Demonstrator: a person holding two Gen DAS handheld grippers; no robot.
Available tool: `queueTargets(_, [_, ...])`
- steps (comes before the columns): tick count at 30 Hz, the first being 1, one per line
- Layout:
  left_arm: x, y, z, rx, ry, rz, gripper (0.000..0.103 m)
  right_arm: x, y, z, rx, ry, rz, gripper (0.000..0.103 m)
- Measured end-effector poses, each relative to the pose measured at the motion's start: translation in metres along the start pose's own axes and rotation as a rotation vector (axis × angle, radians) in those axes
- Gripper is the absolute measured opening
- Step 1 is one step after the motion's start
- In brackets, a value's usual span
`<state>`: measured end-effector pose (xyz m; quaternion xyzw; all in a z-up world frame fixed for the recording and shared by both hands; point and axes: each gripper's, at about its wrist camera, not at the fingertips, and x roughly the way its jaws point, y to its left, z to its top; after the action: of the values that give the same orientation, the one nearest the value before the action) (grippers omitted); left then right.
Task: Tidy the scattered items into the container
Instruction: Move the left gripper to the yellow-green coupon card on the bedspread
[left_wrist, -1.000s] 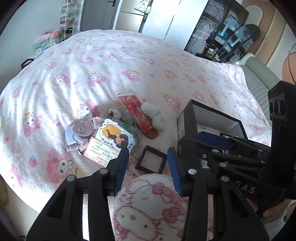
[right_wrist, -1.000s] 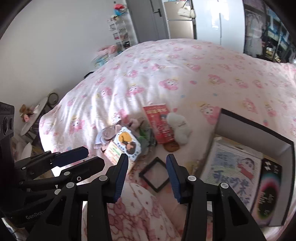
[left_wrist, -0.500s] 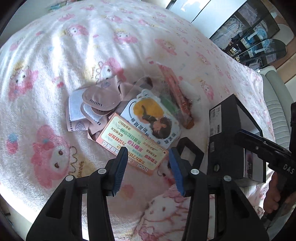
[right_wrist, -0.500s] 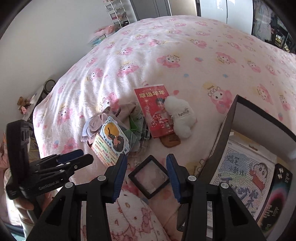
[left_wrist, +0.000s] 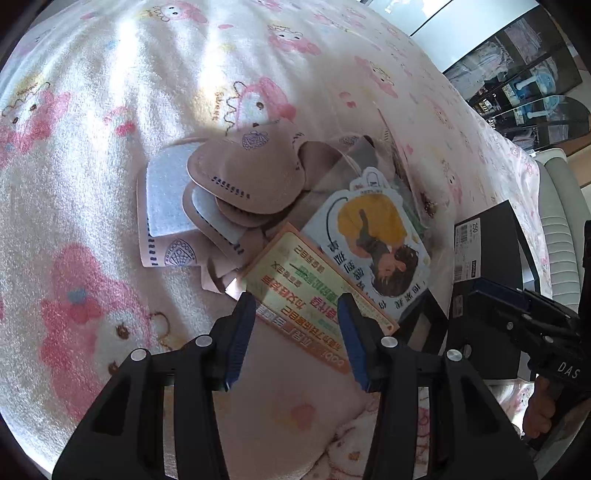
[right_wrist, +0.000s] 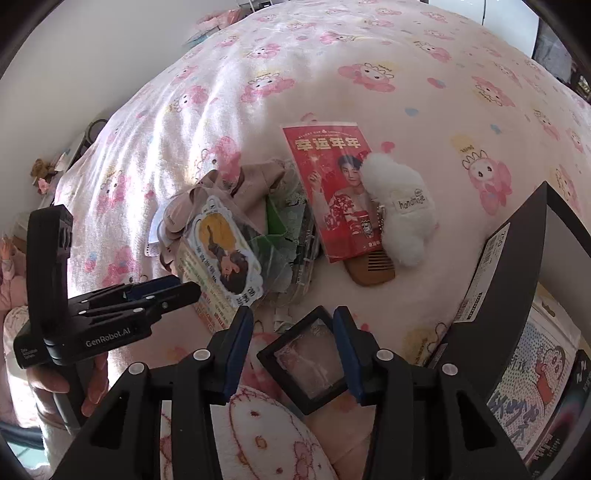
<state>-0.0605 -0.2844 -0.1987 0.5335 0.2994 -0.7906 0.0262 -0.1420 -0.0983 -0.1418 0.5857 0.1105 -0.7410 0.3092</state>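
A: Item one, the bedspread (right_wrist: 258, 74), pink cartoon print, filling both views. It's soft, so expect anything flat to sink in and resist a clean pinch.

B: Item two?

A: The container: black box (right_wrist: 517, 266), right edge of the right wrist view, lower right of the left wrist view. It is open towards you and printed sheets already lie inside, probably why it sits beside the pile.

B: The scattered lot?

A: Centre of both frames, heaped and overlapping. Red booklet (right_wrist: 332, 192), white plush charm (right_wrist: 399, 206) lying on its right edge, brown comb (right_wrist: 373, 269) just below. Then the orange-bordered card (left_wrist: 314, 291), the die-cut character card (left_wrist: 373, 236) overlapping it, and the beige masks (left_wrist: 243, 181) up and left. Smallest: the black square case (right_wrist: 314, 360).

B: And your tools?

A: Your left gripper (left_wrist: 295, 317) has its fingers apart over the orange-bordered card's near edge, holding nothing. Your right gripper (right_wrist: 291, 332) is likewise spread, straddling the case's upper corner. I judge both are lined up for first grabs.
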Motion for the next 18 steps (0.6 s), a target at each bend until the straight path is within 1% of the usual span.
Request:
queueTargets(2, [-0.002,0.005,0.005,-0.010,-0.019,-0.010,0.047,0.003,-0.005,-0.002,0.022,0.009,-0.013,0.041])
queueTargets(6, [-0.007,0.016,0.010,-0.041,-0.053,0.017,0.047,0.005,-0.013,-0.004,0.067,0.008,-0.028,0.041])
queueTargets(9, [-0.007,0.026,0.008,-0.092,-0.067,0.024,0.047,0.009,-0.014,-0.005,0.087,0.011,0.011,0.041])
queueTargets(11, [-0.006,0.027,0.009,-0.105,-0.080,0.042,0.047,0.016,-0.014,-0.006,0.113,0.032,0.043,0.041])
queueTargets(12, [-0.007,0.026,0.009,-0.104,-0.088,0.036,0.047,0.018,-0.013,-0.006,0.117,0.038,0.053,0.041])
queueTargets(15, [-0.008,0.029,0.009,-0.104,-0.096,-0.018,0.047,0.021,-0.008,-0.007,0.104,0.041,0.059,0.041])
queueTargets(18, [-0.006,0.035,0.010,-0.129,-0.097,-0.030,0.047,0.025,-0.004,-0.004,0.109,0.054,0.068,0.041])
